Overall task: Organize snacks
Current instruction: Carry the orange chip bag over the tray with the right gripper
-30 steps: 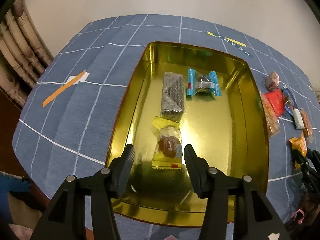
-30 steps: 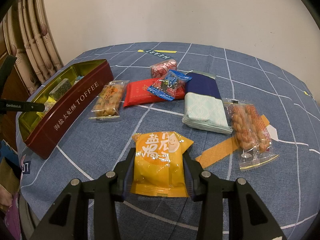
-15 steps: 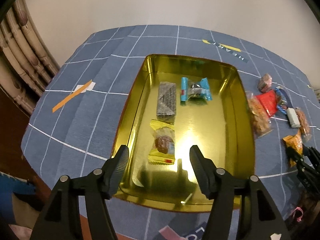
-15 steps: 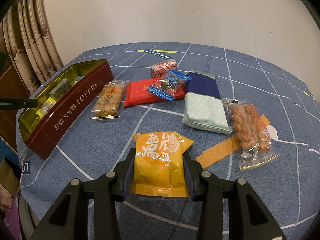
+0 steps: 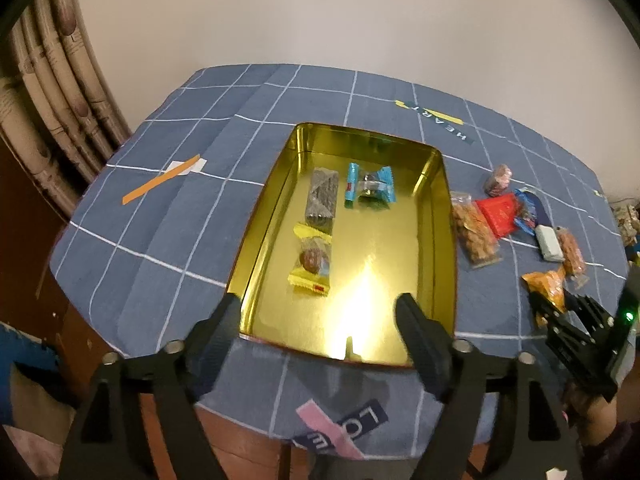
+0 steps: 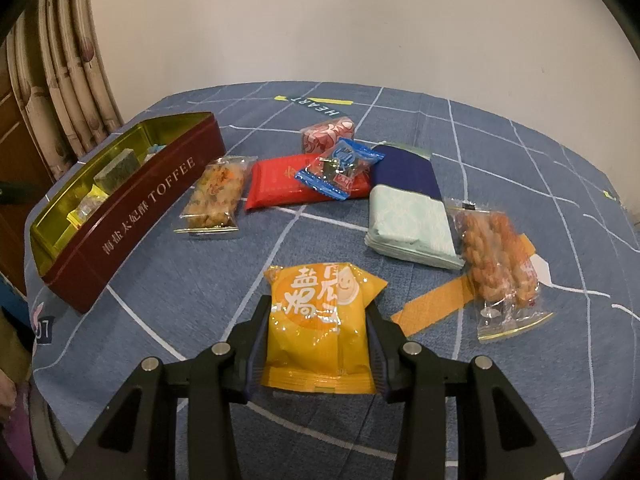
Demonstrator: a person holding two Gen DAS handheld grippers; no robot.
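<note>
Right gripper pinching an orange snack packet; left gripper spreading empty above the toffee tin.

Nearest, the right gripper [image 6: 318,346] has its jaws drawn close onto the orange snack packet [image 6: 320,328], pads pressing both sides, well to the right of the toffee tin [image 6: 132,208]. The left gripper [image 5: 320,314] hangs over the tin's near rim, jaws opening wide with nothing between them. Inside the tin lie a yellow-wrapped cookie [image 5: 313,259], then a dark bar [image 5: 322,198] and a blue-ended candy [image 5: 370,187] toward its far end. Right of the tin sit a clear peanut bag [image 6: 214,196], a red packet [image 6: 288,184], a blue candy [image 6: 340,168], a navy-and-mint pack [image 6: 408,208] and a twisted-snack bag [image 6: 500,264]; farthest, a pink-patterned sweet [image 6: 328,134].
</note>
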